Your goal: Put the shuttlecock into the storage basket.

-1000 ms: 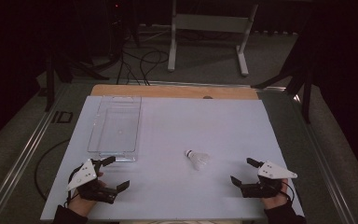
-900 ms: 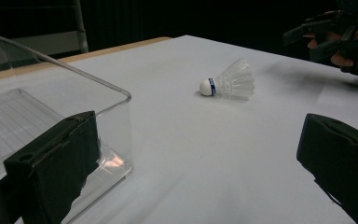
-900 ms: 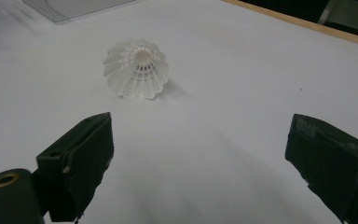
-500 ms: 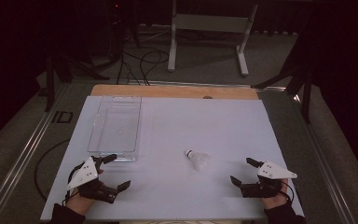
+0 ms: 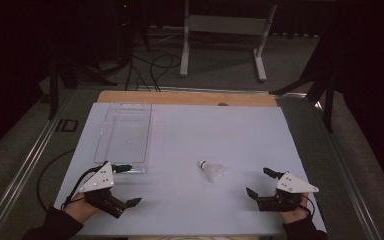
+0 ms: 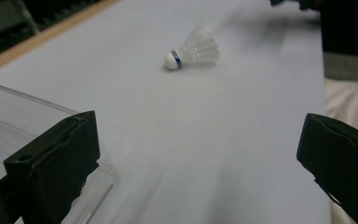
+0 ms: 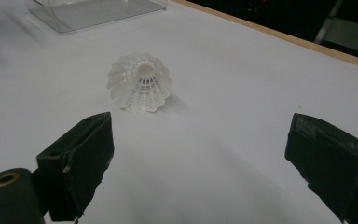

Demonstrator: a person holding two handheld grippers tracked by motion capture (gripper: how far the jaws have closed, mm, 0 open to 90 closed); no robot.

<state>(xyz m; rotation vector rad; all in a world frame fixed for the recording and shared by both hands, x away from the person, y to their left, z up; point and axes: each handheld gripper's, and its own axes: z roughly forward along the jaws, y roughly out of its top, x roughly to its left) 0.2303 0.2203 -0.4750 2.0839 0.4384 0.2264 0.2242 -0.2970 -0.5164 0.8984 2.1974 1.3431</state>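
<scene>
A white shuttlecock (image 5: 211,170) with a blue band at its cork lies on its side on the white table top (image 5: 190,130), near the front middle. My left gripper (image 5: 131,185) is open at the front left, a good way left of it, next to the near end of the clear tray (image 5: 125,131). In the left gripper view the shuttlecock (image 6: 193,50) lies far ahead between the wide-apart jaws. My right gripper (image 5: 257,181) is open at the front right, a short way from the shuttlecock. The right gripper view looks into the shuttlecock (image 7: 140,84) skirt.
The clear plastic tray (image 6: 9,116) is empty, and its near corner sits just beside my left jaw. It also shows far off as the tray (image 7: 93,11) in the right gripper view. A wooden strip (image 5: 185,97) edges the table's far side. Beyond are a dark floor, cables and a metal stand (image 5: 225,25).
My left gripper has edged slightly to the right, toward the shuttlecock. The right gripper and the shuttlecock have stayed put.
</scene>
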